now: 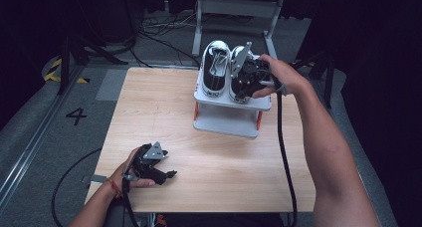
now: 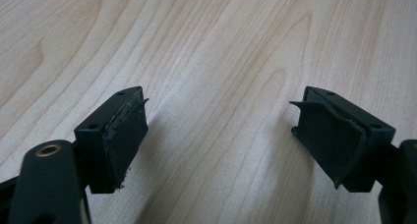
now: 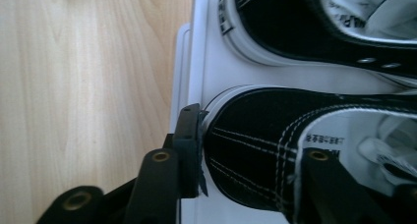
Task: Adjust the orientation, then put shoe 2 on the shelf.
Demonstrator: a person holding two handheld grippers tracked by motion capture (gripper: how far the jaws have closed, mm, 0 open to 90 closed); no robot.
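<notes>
High view: the right gripper [image 1: 245,79] stands over the heel of the right-hand sneaker [image 1: 238,62] on the top shelf of the white shoe rack [image 1: 226,122], with the second sneaker [image 1: 215,67] just beside it on the same shelf. The step in hand appears to be setting this sneaker down on the shelf and letting go of its heel. To do it well, let the sole sit flat on the shelf, parallel to its neighbour, spread the jaws enough that neither pad drags on the heel collar, and withdraw along the line of the jaws without tipping the shoe toward the shelf edge. The left gripper [image 1: 160,173] rests on the wooden table [image 1: 164,107], well apart from the rack, near the person's edge. Left gripper view: the two pads stand wide apart with nothing between them; bare wood grain lies beyond and below them, so this gripper holds nothing. Right gripper view: the jaws straddle the heel wall of the sneaker, the outer pad [image 3: 189,150] against the black canvas just above the white sole rim, the inner jaw down inside the shoe opening. The gap is narrow, about the thickness of the heel wall, and the grip appears light, so release looks close.
</notes>
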